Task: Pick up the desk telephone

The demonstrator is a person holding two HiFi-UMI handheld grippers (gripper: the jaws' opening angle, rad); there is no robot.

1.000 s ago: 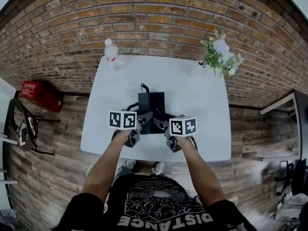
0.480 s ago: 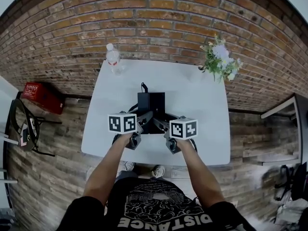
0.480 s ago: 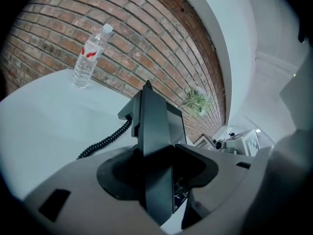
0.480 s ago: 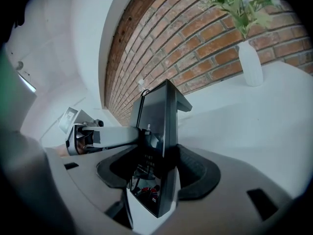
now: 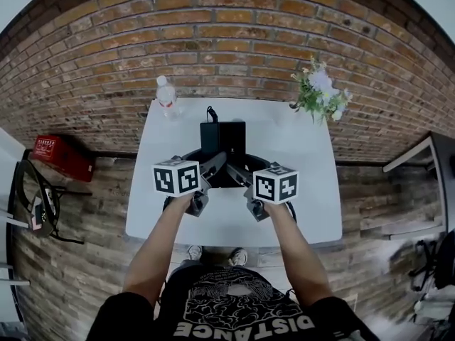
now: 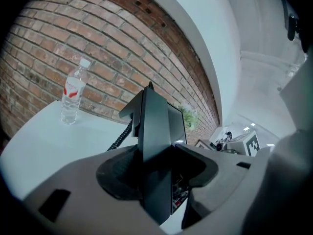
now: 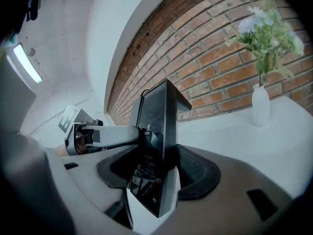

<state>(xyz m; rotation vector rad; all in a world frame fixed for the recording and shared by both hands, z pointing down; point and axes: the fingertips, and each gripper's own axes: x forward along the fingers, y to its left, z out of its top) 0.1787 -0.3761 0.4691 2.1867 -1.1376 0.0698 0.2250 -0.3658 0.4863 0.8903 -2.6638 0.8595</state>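
And up it comes! The phone (image 5: pixel 222 139) now sits higher in the head view than a second ago, its black slab up near the centre of the frame and closer to the brick wall (image 5: pixel 227 48). Your two marker cubes have climbed with it. I read that as the base clear of the surface (image 5: pixel 298 155), so the pick-up itself looks all but done; what remains is keeping it level.

Your left tool (image 5: pixel 213 168) is clamped on the phone's left edge. In the left gripper view the dark padded jaws bite on either side of a thin, hard panel, with no gap showing. Your right tool (image 5: pixel 239 174) is clamped on the opposite edge the same way, with the keypad and glossy screen face turned toward the left of the right gripper view.

The phone is rigid plastic, flat and angular, matte on the back and shiny in front. Its slick faces could slip if either grip eases, so keep both tight. A coiled cord (image 6: pixel 122 136) hangs off the back toward the white, smooth surface; watch that it doesn't drag.

A clear plastic bottle (image 5: pixel 166 91) stands well apart at upper left. Flowers (image 5: pixel 320 91) in a slim white vase (image 7: pixel 260 106) stand at upper right.
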